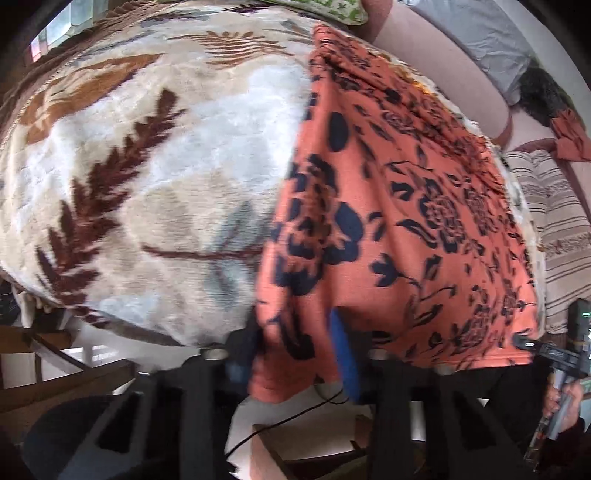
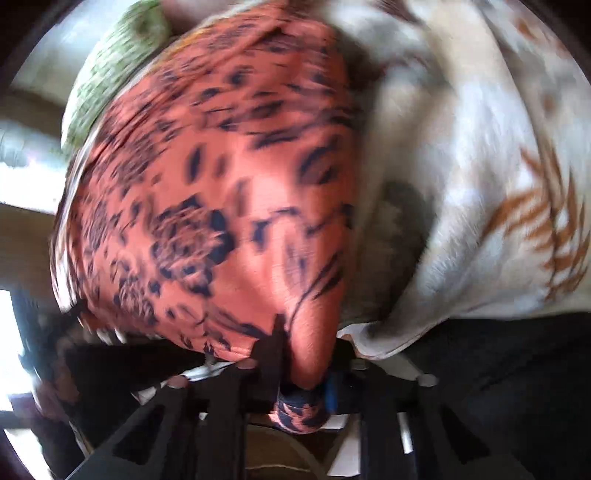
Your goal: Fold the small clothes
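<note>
Orange floral garment (image 1: 399, 206) lies lengthwise on the blanket (image 1: 147, 184).

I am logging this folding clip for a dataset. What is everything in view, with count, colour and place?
printed cloth: one, orange with dark floral print, spread on the blanket, near edge hanging
blanket: one, cream with brown leaves, covers the surface
cushion: one, green patterned, far edge
striped fabric: one, beige and brown, beside the blanket
grey cloth: one, far right
left gripper: black, closed on the cloth's near edge
right gripper: black, pinching a bunched cloth corner
hand: one, holding the right gripper's handle
</note>
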`<control>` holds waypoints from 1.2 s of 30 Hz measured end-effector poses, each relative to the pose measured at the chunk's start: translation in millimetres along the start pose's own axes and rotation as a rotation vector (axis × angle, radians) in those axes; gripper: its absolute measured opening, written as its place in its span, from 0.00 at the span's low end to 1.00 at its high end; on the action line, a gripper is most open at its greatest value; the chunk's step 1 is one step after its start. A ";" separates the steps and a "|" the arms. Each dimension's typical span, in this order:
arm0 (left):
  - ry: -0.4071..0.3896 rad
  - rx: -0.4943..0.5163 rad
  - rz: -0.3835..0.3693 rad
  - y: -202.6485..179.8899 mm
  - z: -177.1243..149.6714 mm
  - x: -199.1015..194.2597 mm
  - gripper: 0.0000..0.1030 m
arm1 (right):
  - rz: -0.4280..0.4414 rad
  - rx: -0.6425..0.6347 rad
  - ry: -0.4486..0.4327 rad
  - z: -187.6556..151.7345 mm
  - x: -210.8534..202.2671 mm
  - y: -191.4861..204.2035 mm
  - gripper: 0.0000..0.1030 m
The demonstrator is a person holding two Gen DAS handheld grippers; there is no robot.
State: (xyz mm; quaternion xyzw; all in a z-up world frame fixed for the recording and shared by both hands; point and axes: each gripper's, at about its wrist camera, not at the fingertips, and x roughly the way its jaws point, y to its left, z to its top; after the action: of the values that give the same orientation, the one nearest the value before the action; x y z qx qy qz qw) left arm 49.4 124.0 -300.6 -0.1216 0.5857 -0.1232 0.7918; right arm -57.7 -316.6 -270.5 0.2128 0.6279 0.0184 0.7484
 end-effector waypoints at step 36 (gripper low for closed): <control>0.050 -0.076 -0.129 -1.4 10.9 17.4 0.27 | 0.162 0.088 -0.131 24.7 -76.2 -17.2 0.78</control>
State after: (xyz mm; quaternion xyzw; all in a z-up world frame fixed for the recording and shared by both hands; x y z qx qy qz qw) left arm 64.8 117.3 -312.6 -0.1862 0.6006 -0.1547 0.7620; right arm -54.5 -362.0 -202.4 0.2965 0.5584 0.0373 0.7739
